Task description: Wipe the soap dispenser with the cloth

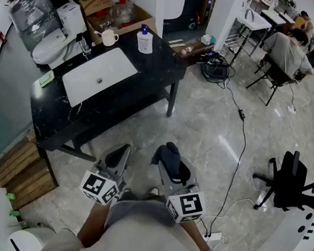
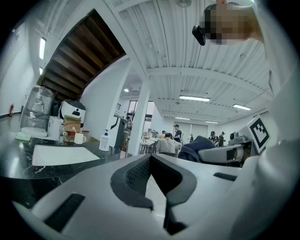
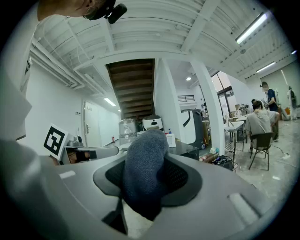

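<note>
A white soap dispenser (image 1: 145,40) with a blue pump stands on the black counter (image 1: 159,55), to the right of the white sink (image 1: 98,75); it shows small in the left gripper view (image 2: 104,140) and the right gripper view (image 3: 170,139). My right gripper (image 1: 169,154) is shut on a dark blue-grey cloth (image 3: 143,168), which bulges out between its jaws (image 1: 171,156). My left gripper (image 1: 121,156) is shut with nothing in it, its jaws meeting (image 2: 150,178). Both grippers hang over the floor, well short of the counter.
A white mug (image 1: 109,37), a glass, boxes and a water bottle (image 1: 32,9) crowd the counter's back. Cables (image 1: 239,117) run over the tiled floor. A black office chair (image 1: 288,185) stands at the right. People sit at desks (image 1: 289,50) far right.
</note>
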`<action>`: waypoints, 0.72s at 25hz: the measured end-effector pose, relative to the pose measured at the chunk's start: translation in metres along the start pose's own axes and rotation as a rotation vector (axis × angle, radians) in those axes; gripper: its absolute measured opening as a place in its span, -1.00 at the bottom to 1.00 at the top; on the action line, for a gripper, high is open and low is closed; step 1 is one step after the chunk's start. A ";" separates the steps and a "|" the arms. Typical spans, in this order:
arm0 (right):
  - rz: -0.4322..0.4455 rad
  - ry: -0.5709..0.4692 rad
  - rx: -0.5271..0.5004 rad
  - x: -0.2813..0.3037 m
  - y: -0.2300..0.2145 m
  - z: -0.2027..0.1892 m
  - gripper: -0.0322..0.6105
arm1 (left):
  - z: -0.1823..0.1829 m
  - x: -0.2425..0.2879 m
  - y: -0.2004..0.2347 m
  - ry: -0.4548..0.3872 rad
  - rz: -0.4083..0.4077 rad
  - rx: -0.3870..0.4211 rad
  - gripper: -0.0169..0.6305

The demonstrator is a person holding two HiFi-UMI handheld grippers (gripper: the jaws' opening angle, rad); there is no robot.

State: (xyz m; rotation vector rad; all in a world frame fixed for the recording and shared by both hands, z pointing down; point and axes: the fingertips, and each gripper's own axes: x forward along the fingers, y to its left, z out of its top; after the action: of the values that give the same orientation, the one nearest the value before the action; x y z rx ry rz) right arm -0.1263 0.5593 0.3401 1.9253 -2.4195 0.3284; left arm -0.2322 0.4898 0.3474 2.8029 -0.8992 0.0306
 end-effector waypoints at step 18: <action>-0.007 0.003 0.049 -0.018 -0.013 -0.015 -0.37 | -0.008 -0.003 -0.019 0.068 -0.002 0.071 -0.93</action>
State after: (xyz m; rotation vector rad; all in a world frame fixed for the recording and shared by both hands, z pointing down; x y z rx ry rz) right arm -0.1114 0.5770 0.3533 1.9502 -2.4249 0.3946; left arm -0.2238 0.5082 0.3512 2.8489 -0.8963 0.1598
